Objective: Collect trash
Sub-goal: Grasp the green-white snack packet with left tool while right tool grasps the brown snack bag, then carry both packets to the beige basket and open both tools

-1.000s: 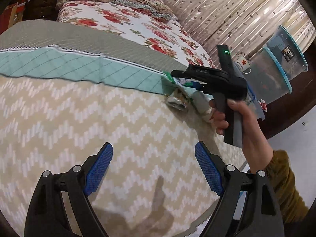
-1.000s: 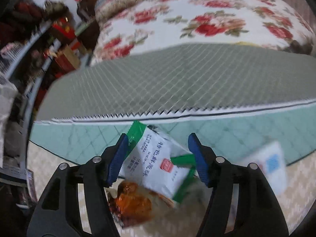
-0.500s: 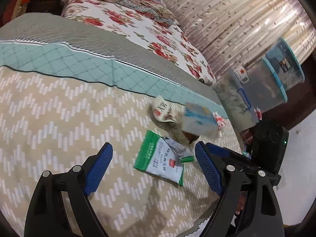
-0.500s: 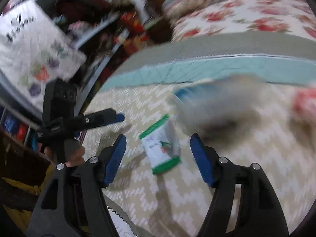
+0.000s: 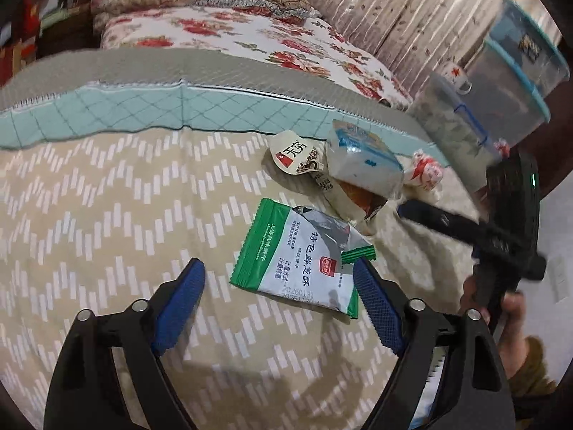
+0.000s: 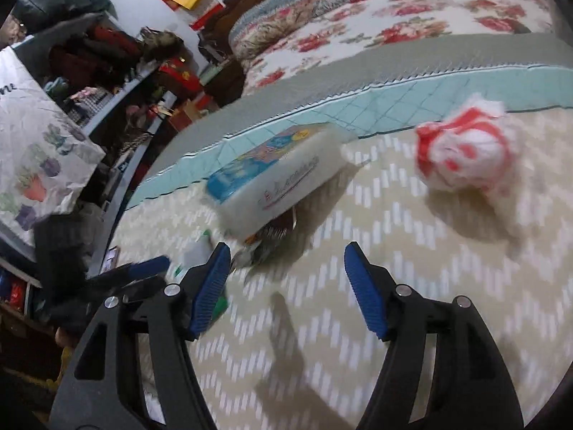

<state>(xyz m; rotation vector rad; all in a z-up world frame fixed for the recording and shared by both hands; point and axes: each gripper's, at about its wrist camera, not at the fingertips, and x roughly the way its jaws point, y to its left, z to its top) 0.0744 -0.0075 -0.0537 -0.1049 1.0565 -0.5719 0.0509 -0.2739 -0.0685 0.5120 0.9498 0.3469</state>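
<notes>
Trash lies on the zigzag bedspread (image 5: 89,215). A green and white snack wrapper (image 5: 301,258) lies just ahead of my open, empty left gripper (image 5: 279,301). Beyond it are a beige wrapper (image 5: 297,154), a white and blue tissue pack (image 5: 361,157) on an orange wrapper (image 5: 361,197), and a crumpled red and white ball (image 5: 424,173). My right gripper (image 6: 286,286) is open and empty, above the bedspread just short of the tissue pack (image 6: 272,179). The ball (image 6: 465,150) lies to its right. The right gripper also shows in the left wrist view (image 5: 404,211).
A floral quilt (image 5: 250,36) covers the far bed. Stacked clear storage bins (image 5: 508,71) stand at the bed's right end by a curtain. Cluttered shelves (image 6: 107,71) stand on the bed's left side. The bed edge is close below both grippers.
The right gripper has left the green wrapper on the bed and swung round to face the tissue pack and ball. The left gripper has moved closer to the green wrapper.
</notes>
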